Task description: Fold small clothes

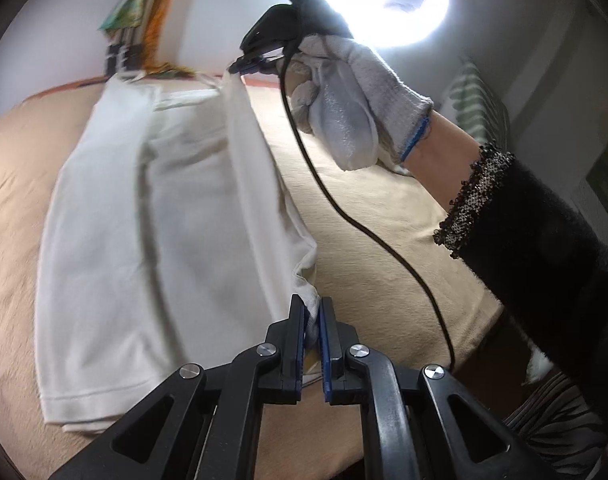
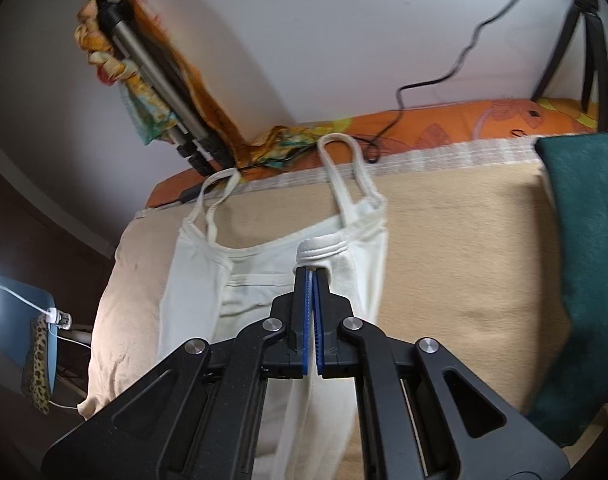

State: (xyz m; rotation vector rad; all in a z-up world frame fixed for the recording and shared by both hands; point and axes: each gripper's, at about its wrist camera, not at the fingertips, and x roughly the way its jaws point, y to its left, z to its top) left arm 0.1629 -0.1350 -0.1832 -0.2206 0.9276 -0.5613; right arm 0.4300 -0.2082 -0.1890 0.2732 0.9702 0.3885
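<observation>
A white tank top (image 1: 144,220) lies lengthwise on a beige blanket (image 1: 384,220), its right side lifted and folded over toward the middle. My left gripper (image 1: 313,312) is shut on the lifted edge near the hem. My right gripper (image 1: 240,67), held by a gloved hand (image 1: 356,92), is shut on the same edge at the far end. In the right wrist view the right gripper (image 2: 313,274) pinches a rolled edge of the tank top (image 2: 264,280) just below the neckline. The two shoulder straps (image 2: 340,168) lie toward the back.
A dark green cloth (image 2: 580,260) lies on the blanket's (image 2: 464,260) right side. A tripod wrapped in a colourful scarf (image 2: 156,80) leans at the back left. A black cable (image 1: 344,208) hangs from the right gripper. A ring light (image 1: 384,0) shines above. An orange patterned sheet (image 2: 444,124) runs along the back.
</observation>
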